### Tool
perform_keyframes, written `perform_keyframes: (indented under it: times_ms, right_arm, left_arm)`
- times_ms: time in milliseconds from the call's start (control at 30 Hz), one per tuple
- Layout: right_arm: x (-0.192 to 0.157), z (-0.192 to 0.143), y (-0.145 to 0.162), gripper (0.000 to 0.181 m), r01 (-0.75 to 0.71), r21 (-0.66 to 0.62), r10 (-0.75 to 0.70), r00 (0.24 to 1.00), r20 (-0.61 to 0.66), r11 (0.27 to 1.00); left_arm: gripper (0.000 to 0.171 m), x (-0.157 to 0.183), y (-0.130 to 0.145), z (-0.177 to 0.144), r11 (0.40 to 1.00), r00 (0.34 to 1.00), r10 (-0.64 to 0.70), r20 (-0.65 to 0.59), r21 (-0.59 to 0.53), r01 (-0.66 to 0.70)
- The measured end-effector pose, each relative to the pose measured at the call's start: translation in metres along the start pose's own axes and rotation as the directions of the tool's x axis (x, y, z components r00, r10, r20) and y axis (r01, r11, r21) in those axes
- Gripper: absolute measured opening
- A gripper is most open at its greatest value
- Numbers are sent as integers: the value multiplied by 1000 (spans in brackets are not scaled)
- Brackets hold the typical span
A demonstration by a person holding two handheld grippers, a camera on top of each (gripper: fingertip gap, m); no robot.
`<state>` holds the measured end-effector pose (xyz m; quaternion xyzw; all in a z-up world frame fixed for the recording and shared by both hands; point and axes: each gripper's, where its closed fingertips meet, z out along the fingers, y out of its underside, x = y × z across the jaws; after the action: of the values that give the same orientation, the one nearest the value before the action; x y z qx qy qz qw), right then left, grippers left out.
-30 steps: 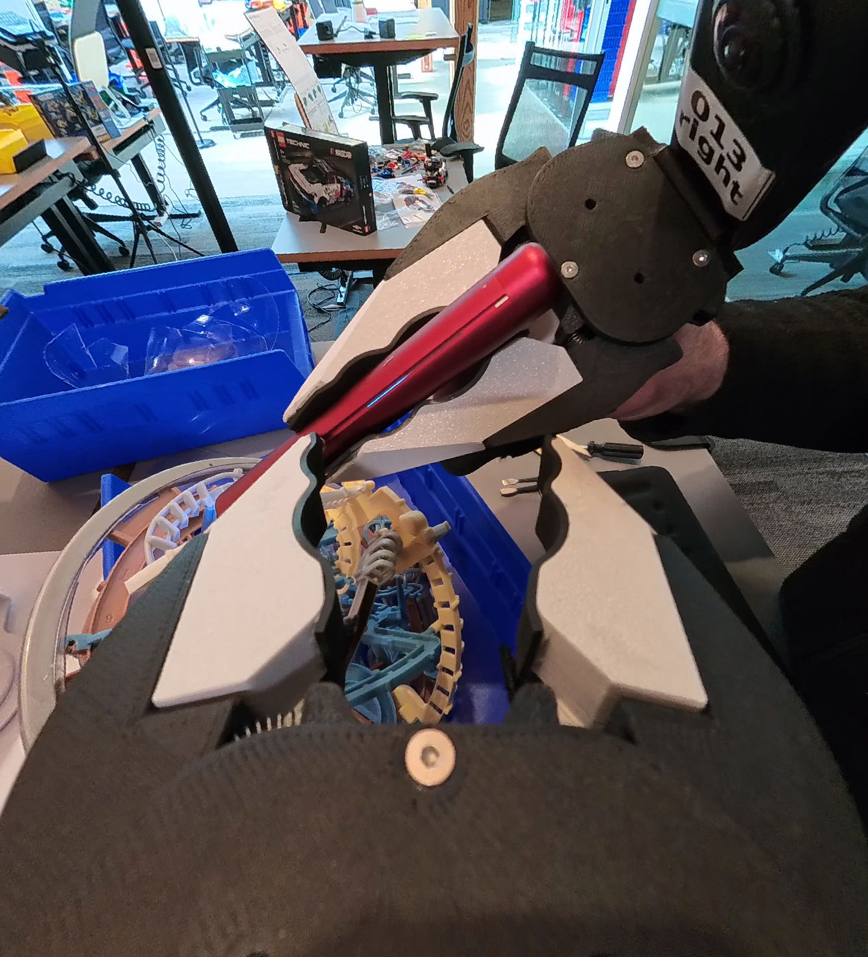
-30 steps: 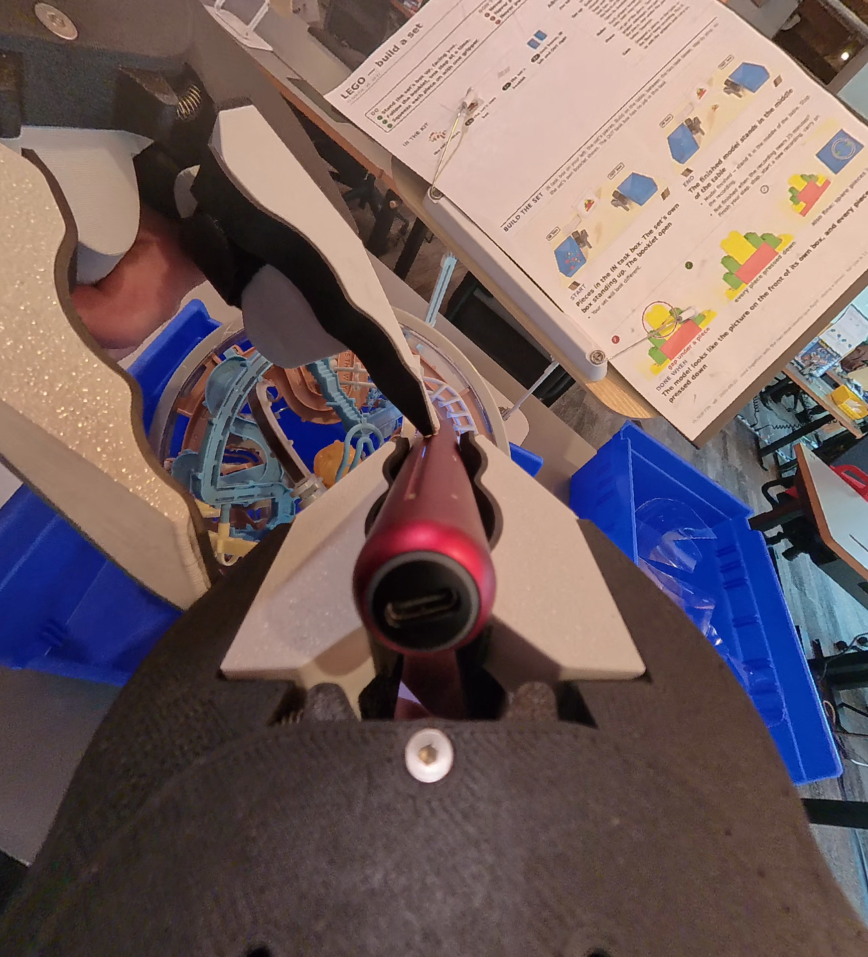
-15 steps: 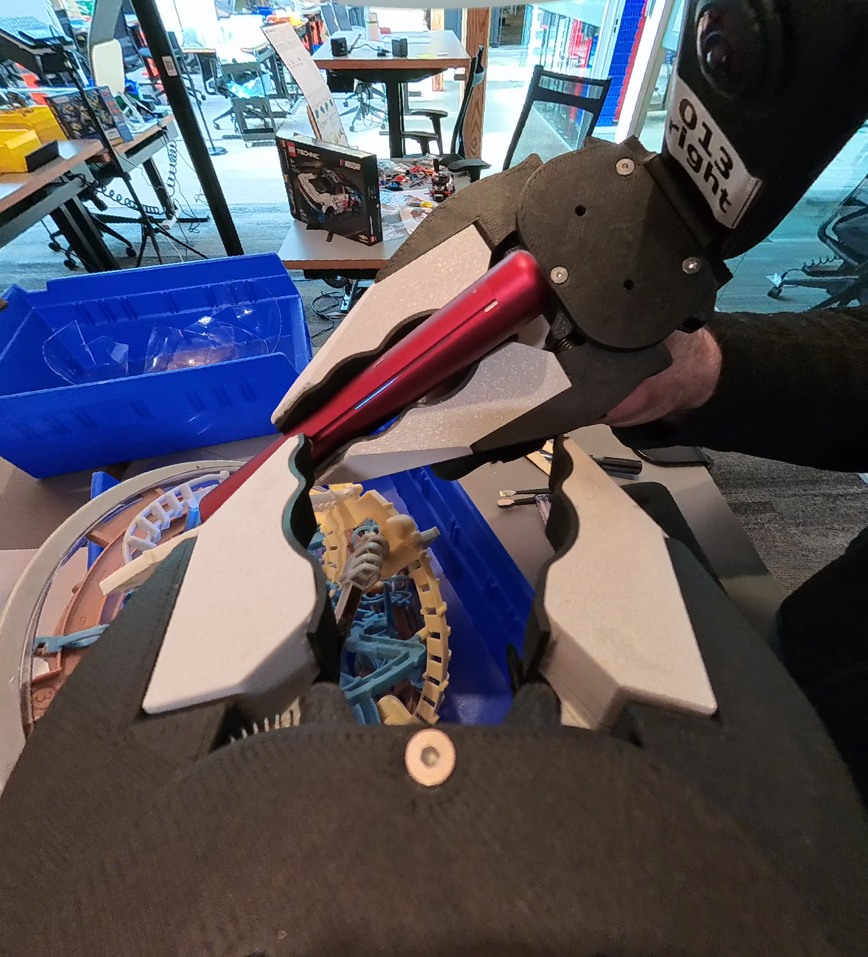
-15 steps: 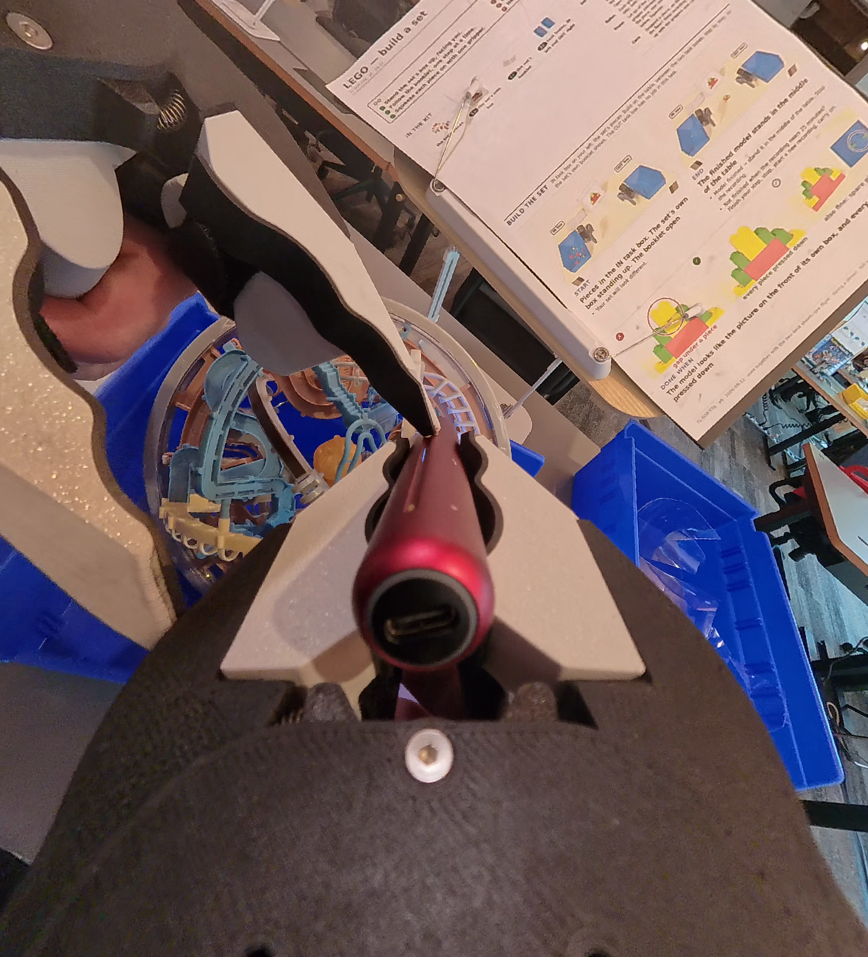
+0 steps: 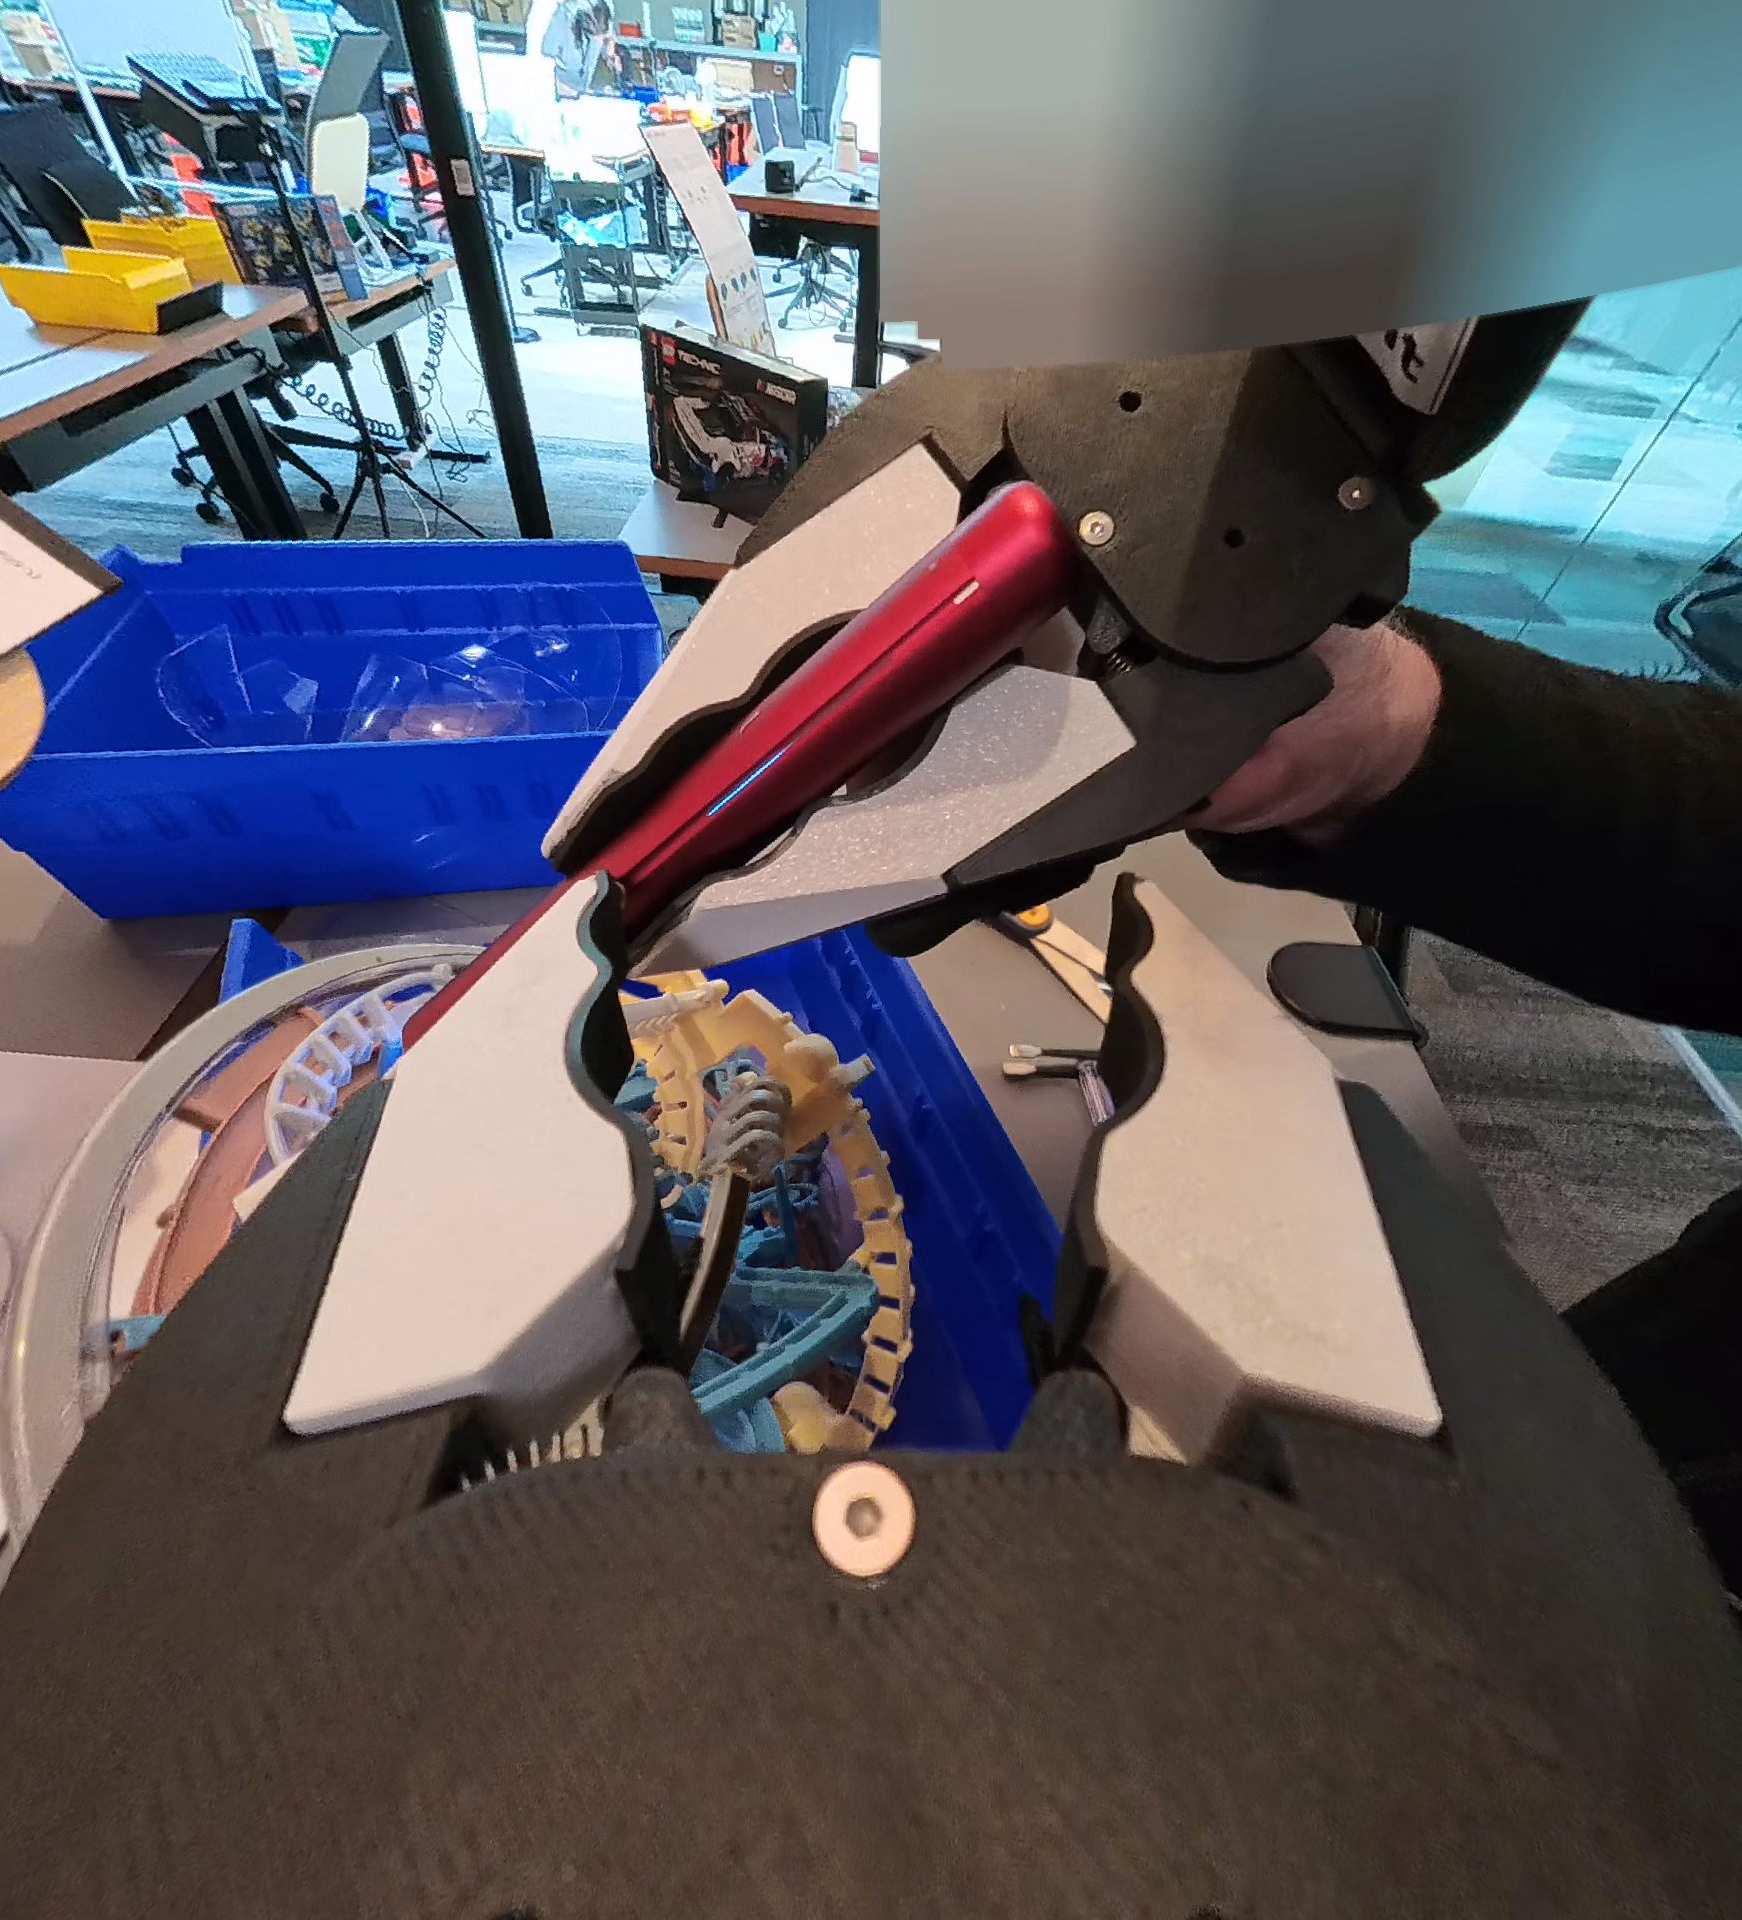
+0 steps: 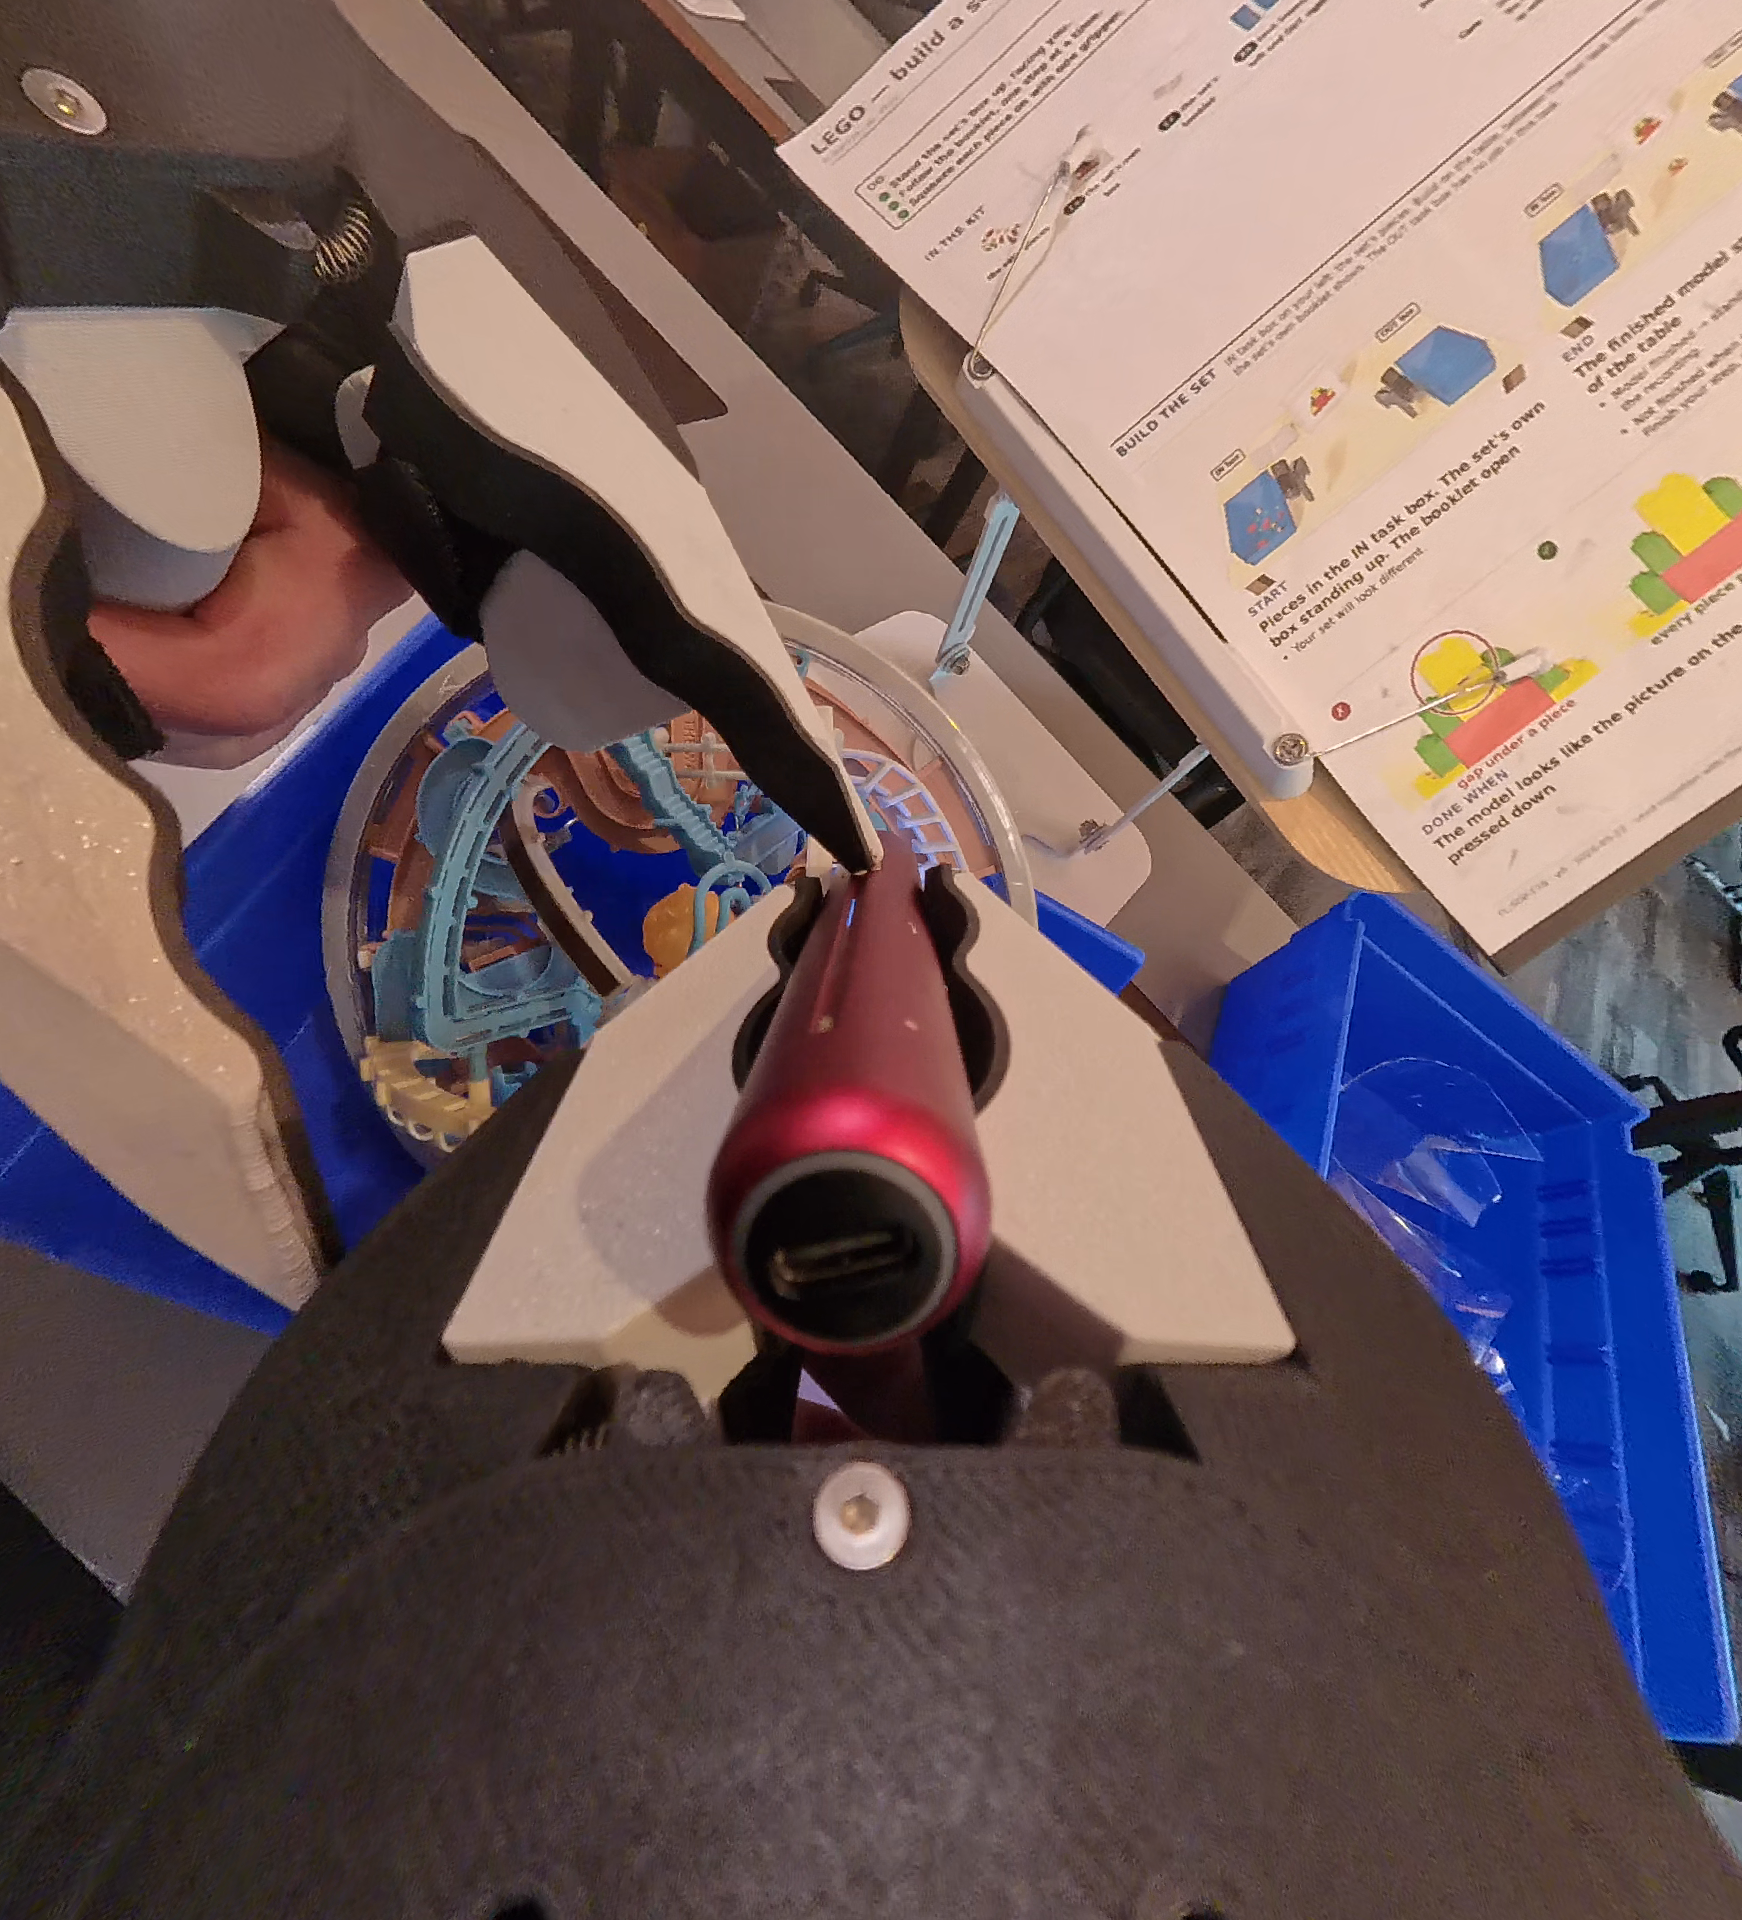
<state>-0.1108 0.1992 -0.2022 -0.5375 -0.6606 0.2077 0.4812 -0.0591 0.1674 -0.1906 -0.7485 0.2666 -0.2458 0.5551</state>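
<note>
The red tool's [image 5: 846, 686] tip vanishes behind the left gripper's [image 5: 851, 1049] finger at mid-frame. The clear globe [image 5: 67, 1236] is cut by the left edge; its inner pieces are too tangled to tell.

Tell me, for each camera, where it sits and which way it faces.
Left wrist view: on the left gripper, open, looking over the maze ball toward the right gripper.
Right wrist view: on the right gripper, shut on a red tool, looking down at the ball; a hand shows.
Shared: ball, tool, both grippers, blue bin.
</note>
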Motion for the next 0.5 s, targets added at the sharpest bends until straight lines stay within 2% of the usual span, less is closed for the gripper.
perform_keyframes:
  times_ms: [500]
  right_arm:
    - [4,3,-1,20,3,-8,-3,999,44,1000]
  left_arm:
    - [94,-5,-3,3,999,999,-40,32,32,39]
